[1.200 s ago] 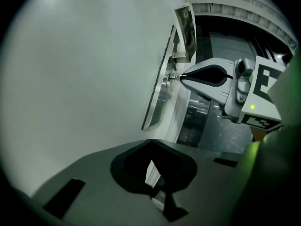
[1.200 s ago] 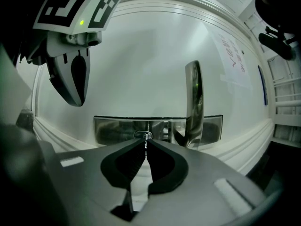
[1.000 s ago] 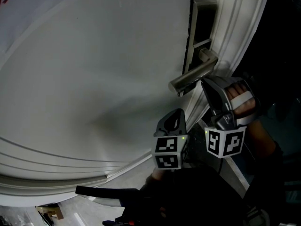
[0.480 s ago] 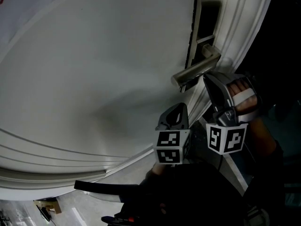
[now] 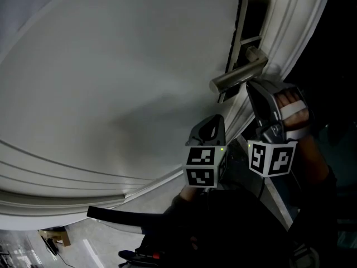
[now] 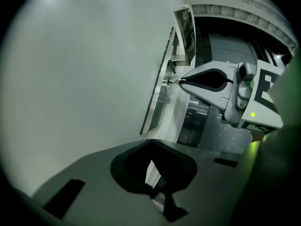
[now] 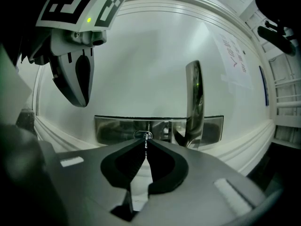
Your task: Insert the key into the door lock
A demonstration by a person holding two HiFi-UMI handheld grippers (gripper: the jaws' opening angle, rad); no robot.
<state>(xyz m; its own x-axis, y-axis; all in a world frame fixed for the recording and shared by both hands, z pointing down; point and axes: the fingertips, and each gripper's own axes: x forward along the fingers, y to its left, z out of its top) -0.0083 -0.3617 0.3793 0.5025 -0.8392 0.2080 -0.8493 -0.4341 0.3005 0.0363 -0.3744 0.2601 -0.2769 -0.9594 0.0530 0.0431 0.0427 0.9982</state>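
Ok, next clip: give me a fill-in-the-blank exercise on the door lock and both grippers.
1. The right gripper is shut on a thin ___.
2. That thing's tip sits at the ___ in the lock plate.
3. In the right gripper view, the lever handle stands to the ___ of that spot.
4. The left gripper holds ___, its jaws together.
Missing words: key; keyhole; right; nothing.

left tongs: jaws together, empty | right tongs: jaws pinching key
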